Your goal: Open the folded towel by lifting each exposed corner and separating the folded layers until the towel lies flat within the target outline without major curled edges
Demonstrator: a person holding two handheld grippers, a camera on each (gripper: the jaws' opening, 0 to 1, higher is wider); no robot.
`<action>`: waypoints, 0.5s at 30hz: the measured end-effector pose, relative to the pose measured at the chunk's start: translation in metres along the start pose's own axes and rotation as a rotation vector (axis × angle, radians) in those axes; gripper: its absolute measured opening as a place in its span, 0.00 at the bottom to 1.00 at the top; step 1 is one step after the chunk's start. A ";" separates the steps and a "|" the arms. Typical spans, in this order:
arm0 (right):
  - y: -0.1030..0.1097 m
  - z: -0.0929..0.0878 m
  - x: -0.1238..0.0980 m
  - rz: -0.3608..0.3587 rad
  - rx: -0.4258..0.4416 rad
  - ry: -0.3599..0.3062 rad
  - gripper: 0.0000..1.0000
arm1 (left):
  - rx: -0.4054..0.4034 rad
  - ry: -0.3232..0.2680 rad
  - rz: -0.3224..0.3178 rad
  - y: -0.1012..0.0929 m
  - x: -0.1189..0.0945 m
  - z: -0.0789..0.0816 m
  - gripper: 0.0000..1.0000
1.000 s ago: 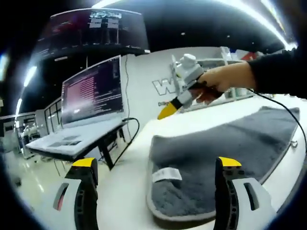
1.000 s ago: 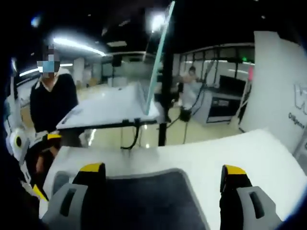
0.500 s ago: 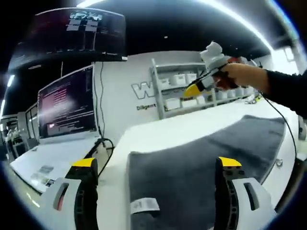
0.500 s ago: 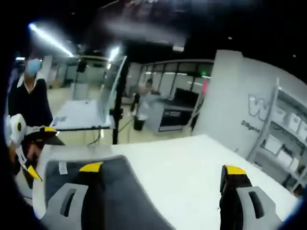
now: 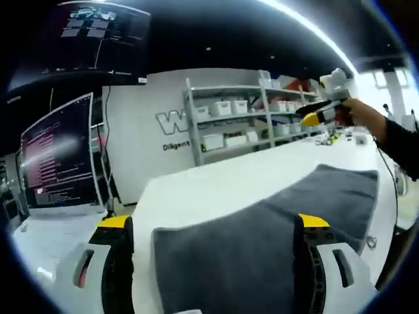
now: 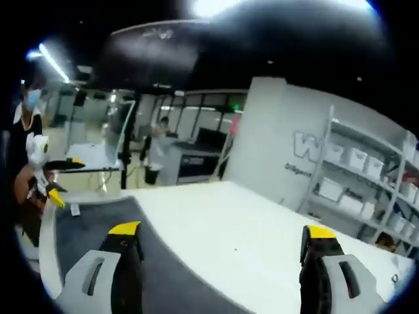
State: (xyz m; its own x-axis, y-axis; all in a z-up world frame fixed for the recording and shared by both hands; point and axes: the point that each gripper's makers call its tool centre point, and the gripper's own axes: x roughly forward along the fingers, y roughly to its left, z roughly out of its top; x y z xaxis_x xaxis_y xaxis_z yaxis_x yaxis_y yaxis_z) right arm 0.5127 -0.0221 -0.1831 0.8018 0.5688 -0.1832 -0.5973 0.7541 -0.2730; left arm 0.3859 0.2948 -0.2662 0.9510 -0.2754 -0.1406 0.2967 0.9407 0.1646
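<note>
A grey towel (image 5: 262, 222) lies spread on the white table (image 5: 216, 180), reaching from between my left gripper's jaws to the far right. My left gripper (image 5: 215, 224) is open and hovers over the towel's near end, holding nothing. In the right gripper view the towel (image 6: 91, 226) runs along the left, with a small white tag (image 6: 74, 209) at its far end. My right gripper (image 6: 222, 230) is open over bare table (image 6: 222, 222) beside the towel's edge. Each gripper shows in the other's view: the right gripper (image 5: 315, 116) in a hand, and the left gripper (image 6: 60, 180) past the tag.
White shelves with bins (image 5: 239, 124) stand along the wall behind the table, and the shelves (image 6: 366, 183) also show on the right. A monitor (image 5: 55, 157) stands on a desk to the left. A person (image 6: 26, 124) is at the towel's far end.
Both cameras have swung round towards the shelves, so the monitor and desk slid out to the side. The towel lies as before. Both grippers stay open and hold nothing.
</note>
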 end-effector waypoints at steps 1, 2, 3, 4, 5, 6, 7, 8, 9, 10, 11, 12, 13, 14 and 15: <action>-0.008 -0.006 -0.007 -0.016 0.009 0.002 0.99 | 0.005 0.005 -0.021 -0.002 0.006 -0.001 0.97; -0.019 -0.012 -0.014 -0.041 0.027 0.002 0.99 | 0.011 0.001 -0.038 -0.004 0.011 -0.001 0.95; -0.024 -0.016 -0.018 -0.047 0.031 0.002 0.99 | 0.014 -0.008 -0.041 -0.003 0.014 0.000 0.91; -0.032 -0.024 -0.023 -0.055 0.035 0.004 0.99 | 0.014 -0.008 -0.036 -0.001 0.019 0.001 0.90; -0.044 -0.036 -0.028 -0.072 0.042 0.018 0.99 | 0.021 -0.003 -0.031 0.002 0.026 0.000 0.91; -0.051 -0.045 -0.032 -0.087 0.053 0.032 0.99 | 0.029 0.001 -0.035 0.002 0.028 0.000 0.94; -0.058 -0.053 -0.035 -0.101 0.066 0.043 0.98 | 0.032 0.006 -0.037 0.002 0.031 -0.001 0.95; -0.068 -0.062 -0.039 -0.112 0.077 0.053 0.97 | 0.033 0.012 -0.032 0.004 0.035 -0.002 0.94; -0.079 -0.073 -0.044 -0.123 0.083 0.064 0.95 | 0.034 0.022 -0.020 0.009 0.040 -0.004 0.93; -0.081 -0.079 -0.048 -0.128 0.082 0.064 0.94 | 0.031 0.027 -0.014 0.014 0.045 -0.005 0.93; -0.084 -0.083 -0.052 -0.138 0.086 0.057 0.94 | 0.023 0.032 -0.008 0.019 0.048 -0.007 0.93; -0.092 -0.087 -0.059 -0.150 0.113 0.047 0.94 | 0.017 0.033 0.002 0.022 0.051 -0.008 0.93; -0.096 -0.089 -0.063 -0.152 0.130 0.043 0.95 | 0.017 0.025 0.012 0.027 0.053 -0.007 0.92; -0.101 -0.092 -0.067 -0.155 0.138 0.039 0.96 | 0.018 0.022 0.012 0.029 0.056 -0.007 0.93; -0.105 -0.094 -0.071 -0.160 0.144 0.040 0.97 | 0.013 0.021 0.012 0.032 0.058 -0.007 0.93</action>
State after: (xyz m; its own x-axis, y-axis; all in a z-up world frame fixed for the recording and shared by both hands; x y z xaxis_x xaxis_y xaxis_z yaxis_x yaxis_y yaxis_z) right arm 0.5204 -0.1729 -0.2304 0.8852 0.4265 -0.1860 -0.4560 0.8746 -0.1646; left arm 0.4503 0.3100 -0.2757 0.9525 -0.2595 -0.1591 0.2863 0.9412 0.1791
